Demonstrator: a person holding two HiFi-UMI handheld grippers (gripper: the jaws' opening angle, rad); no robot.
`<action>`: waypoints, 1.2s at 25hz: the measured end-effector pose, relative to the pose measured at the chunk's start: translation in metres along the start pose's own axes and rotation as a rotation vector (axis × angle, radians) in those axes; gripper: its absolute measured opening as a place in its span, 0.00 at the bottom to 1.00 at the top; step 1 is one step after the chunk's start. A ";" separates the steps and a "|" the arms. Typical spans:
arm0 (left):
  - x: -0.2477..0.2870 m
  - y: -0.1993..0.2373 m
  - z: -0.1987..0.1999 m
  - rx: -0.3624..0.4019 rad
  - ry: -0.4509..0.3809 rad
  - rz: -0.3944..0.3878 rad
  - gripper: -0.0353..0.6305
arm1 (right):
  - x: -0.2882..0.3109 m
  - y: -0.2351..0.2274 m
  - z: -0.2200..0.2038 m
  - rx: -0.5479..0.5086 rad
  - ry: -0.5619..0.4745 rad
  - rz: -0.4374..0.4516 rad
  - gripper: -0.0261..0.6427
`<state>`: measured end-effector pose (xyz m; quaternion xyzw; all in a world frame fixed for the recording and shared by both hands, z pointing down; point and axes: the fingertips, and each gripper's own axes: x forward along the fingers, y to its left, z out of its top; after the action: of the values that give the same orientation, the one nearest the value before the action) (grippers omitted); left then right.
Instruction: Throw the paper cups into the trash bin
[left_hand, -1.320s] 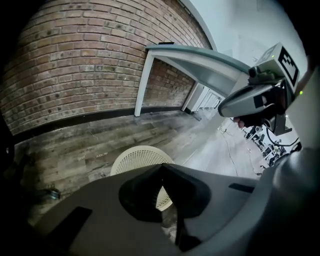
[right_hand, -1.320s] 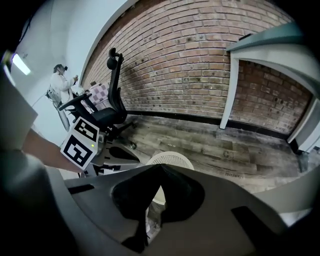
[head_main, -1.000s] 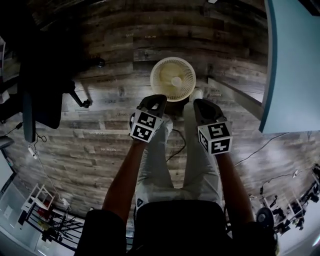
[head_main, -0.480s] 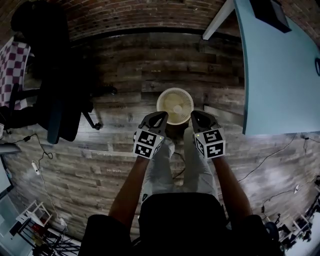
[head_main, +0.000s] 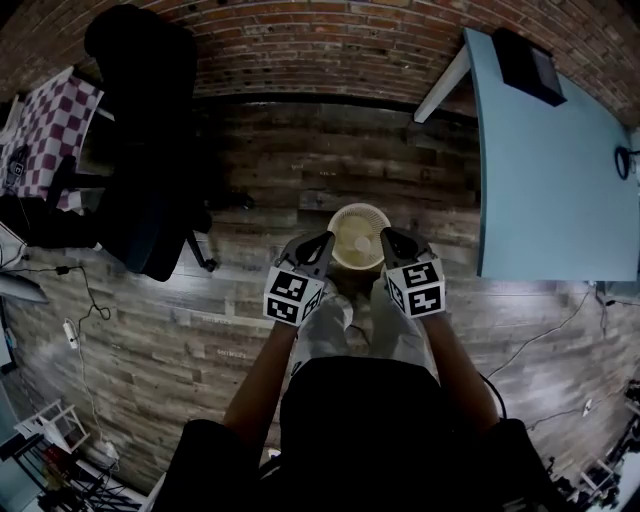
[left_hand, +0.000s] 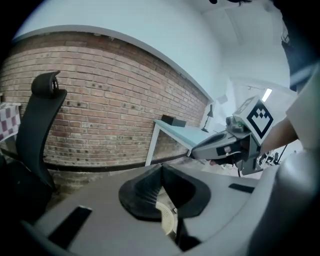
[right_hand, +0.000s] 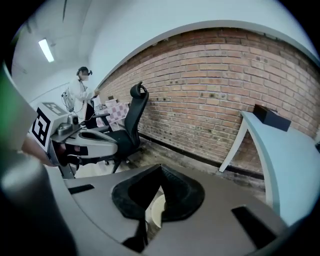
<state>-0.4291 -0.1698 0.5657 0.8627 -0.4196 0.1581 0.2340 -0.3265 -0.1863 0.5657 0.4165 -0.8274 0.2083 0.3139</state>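
Observation:
A round cream mesh trash bin (head_main: 358, 235) stands on the wooden floor just ahead of the person's feet, with a pale round shape inside that may be a paper cup. My left gripper (head_main: 320, 242) hangs over the bin's left rim and my right gripper (head_main: 387, 237) over its right rim. Both are shut with nothing between the jaws. In the left gripper view the shut jaws (left_hand: 161, 168) leave a slit showing a bit of the bin's mesh (left_hand: 167, 216). The right gripper view (right_hand: 161, 168) shows the same, with the bin (right_hand: 156, 212) below.
A black office chair (head_main: 140, 200) stands on the left. A light blue table (head_main: 545, 170) with a black box (head_main: 530, 62) is at the right, against the brick wall (head_main: 300, 40). Cables trail over the floor (head_main: 80, 300). A person (right_hand: 80, 92) stands far off.
Both grippers have risen together, still shut. The bin now looks smaller and farther below, and more of the brick wall, chair and table has come into the head view.

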 end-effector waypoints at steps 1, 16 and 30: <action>-0.003 -0.001 0.009 0.009 -0.015 -0.001 0.07 | -0.003 0.001 0.008 -0.006 -0.010 -0.004 0.05; -0.042 -0.014 0.026 0.093 -0.059 0.031 0.07 | -0.027 0.027 0.044 -0.003 -0.073 -0.007 0.05; -0.032 -0.051 0.055 0.184 -0.069 0.027 0.07 | -0.066 0.019 0.061 -0.038 -0.227 0.046 0.05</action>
<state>-0.4032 -0.1510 0.4900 0.8797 -0.4227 0.1692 0.1369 -0.3324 -0.1754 0.4747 0.4122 -0.8708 0.1513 0.2213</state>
